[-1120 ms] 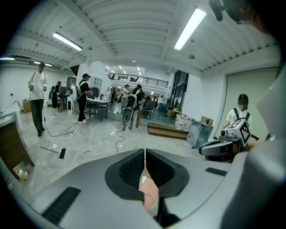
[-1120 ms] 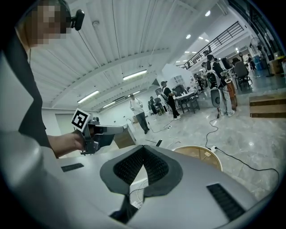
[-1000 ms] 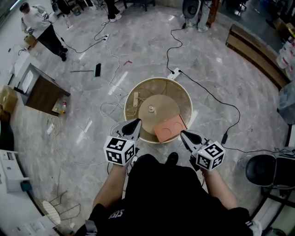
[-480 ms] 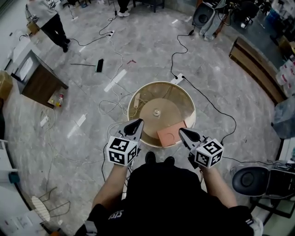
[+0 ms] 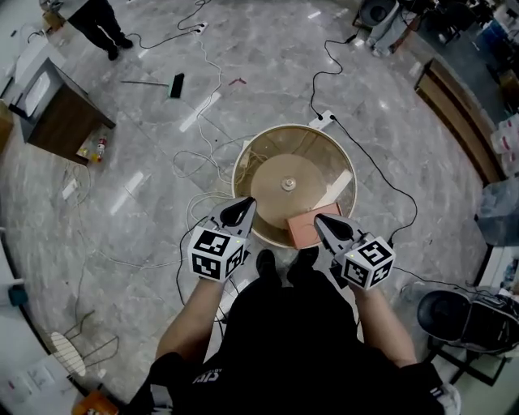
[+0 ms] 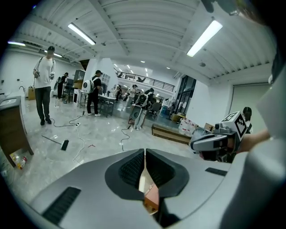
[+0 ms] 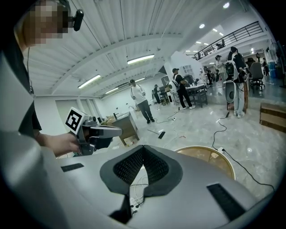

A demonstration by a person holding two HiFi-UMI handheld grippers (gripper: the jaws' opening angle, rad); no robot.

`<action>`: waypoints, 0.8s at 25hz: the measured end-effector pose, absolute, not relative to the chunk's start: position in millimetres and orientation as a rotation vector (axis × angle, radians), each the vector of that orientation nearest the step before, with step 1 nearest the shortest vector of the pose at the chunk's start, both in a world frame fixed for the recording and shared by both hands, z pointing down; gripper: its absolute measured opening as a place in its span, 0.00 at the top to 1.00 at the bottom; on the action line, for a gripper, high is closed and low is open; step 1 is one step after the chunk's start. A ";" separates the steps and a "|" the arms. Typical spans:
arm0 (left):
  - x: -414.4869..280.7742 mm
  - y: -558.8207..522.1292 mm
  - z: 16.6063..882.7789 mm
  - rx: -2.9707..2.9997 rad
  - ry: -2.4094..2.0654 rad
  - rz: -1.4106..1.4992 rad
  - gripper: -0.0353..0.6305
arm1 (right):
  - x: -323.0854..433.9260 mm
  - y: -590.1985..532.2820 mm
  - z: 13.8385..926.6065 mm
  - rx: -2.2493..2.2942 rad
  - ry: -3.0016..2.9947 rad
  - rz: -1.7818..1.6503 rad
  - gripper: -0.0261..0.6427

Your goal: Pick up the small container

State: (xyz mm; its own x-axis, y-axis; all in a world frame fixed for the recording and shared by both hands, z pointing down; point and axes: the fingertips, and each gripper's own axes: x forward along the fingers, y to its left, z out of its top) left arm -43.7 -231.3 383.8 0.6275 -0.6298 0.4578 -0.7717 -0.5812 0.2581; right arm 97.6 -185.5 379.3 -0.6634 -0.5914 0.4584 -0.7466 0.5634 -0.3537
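Note:
The small container [image 5: 287, 185] is a tiny pale object at the middle of the round tan table [image 5: 268, 162]. A salmon-coloured box [image 5: 312, 229] lies at the table's near edge. My left gripper [image 5: 243, 205] is shut and empty, its tip over the table's near left rim. My right gripper [image 5: 319, 221] is also shut and empty, beside the salmon box. In the left gripper view the left gripper [image 6: 145, 154] has its jaws closed, with the right gripper [image 6: 213, 142] to its right. In the right gripper view the right gripper [image 7: 143, 150] is shut too, and the table [image 7: 210, 157] lies ahead on the right.
Cables run across the marble floor to a power strip [image 5: 326, 120] behind the table. A wooden desk [image 5: 57, 121] stands far left, a long bench [image 5: 458, 113] far right, a black chair [image 5: 450, 312] near right. A person's legs [image 5: 105, 24] show at top left.
The view has shifted forward: the table now sits closer under the grippers and my shoes show at its near edge. Both grippers have stayed shut and empty.

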 end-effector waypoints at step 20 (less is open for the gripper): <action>-18.6 -275.6 549.6 2.226 -1.038 0.583 0.91 | 93.0 -239.4 530.0 0.974 -2.426 0.896 0.94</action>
State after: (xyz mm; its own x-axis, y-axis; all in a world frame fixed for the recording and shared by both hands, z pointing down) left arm -18.6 -275.6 549.6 0.5961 -0.5245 0.6079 -0.7920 -0.5086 0.3377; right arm 93.0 -239.4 530.0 -0.6900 -0.4771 0.5444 -0.7164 0.5578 -0.4191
